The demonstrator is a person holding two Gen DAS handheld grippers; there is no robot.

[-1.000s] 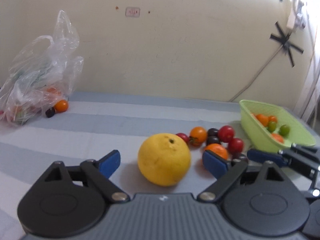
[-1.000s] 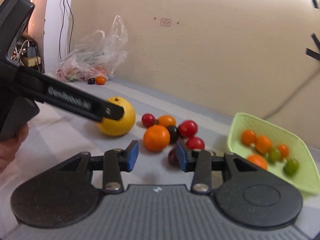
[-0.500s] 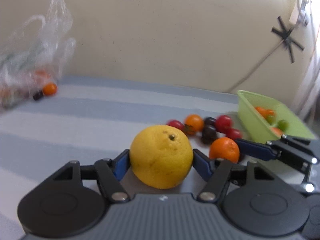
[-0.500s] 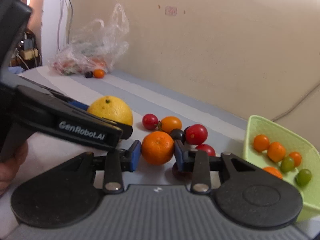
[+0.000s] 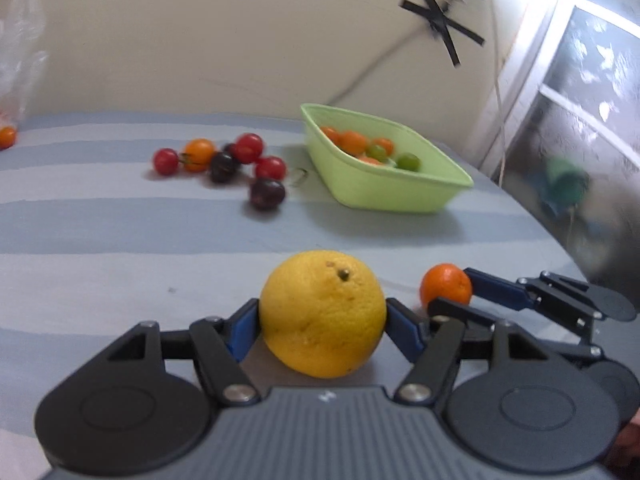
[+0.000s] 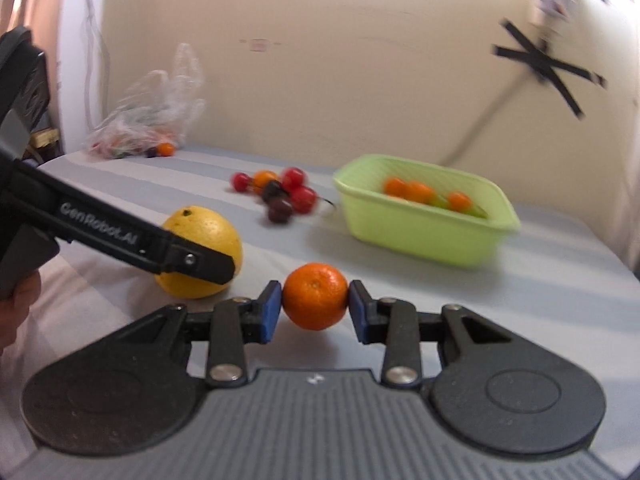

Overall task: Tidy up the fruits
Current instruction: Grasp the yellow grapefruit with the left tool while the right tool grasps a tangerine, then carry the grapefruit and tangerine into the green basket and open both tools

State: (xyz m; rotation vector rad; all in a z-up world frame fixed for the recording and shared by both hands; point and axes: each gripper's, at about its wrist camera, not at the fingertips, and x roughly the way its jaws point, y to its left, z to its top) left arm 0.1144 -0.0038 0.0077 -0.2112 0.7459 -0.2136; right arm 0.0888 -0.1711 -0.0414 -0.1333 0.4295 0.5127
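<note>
My left gripper (image 5: 322,326) is shut on a large yellow citrus fruit (image 5: 323,312), held just above the striped cloth. It also shows in the right wrist view (image 6: 200,252), partly behind the left gripper's finger. My right gripper (image 6: 314,312) is shut on a small orange mandarin (image 6: 315,295), lifted off the cloth. The mandarin also shows in the left wrist view (image 5: 446,285), to the right of the yellow fruit. A green basket (image 5: 384,188) with several small orange and green tomatoes stands farther back on the right.
A cluster of red, orange and dark cherry tomatoes (image 5: 224,160) lies left of the basket. A clear plastic bag (image 6: 148,120) with more fruit sits at the far left by the wall. The table's right edge (image 5: 560,240) drops off near a window.
Both grippers closed on their fruits, the left on the yellow citrus, the right on the mandarin. Both then pulled back and away from the tomato cluster with their fruit.
</note>
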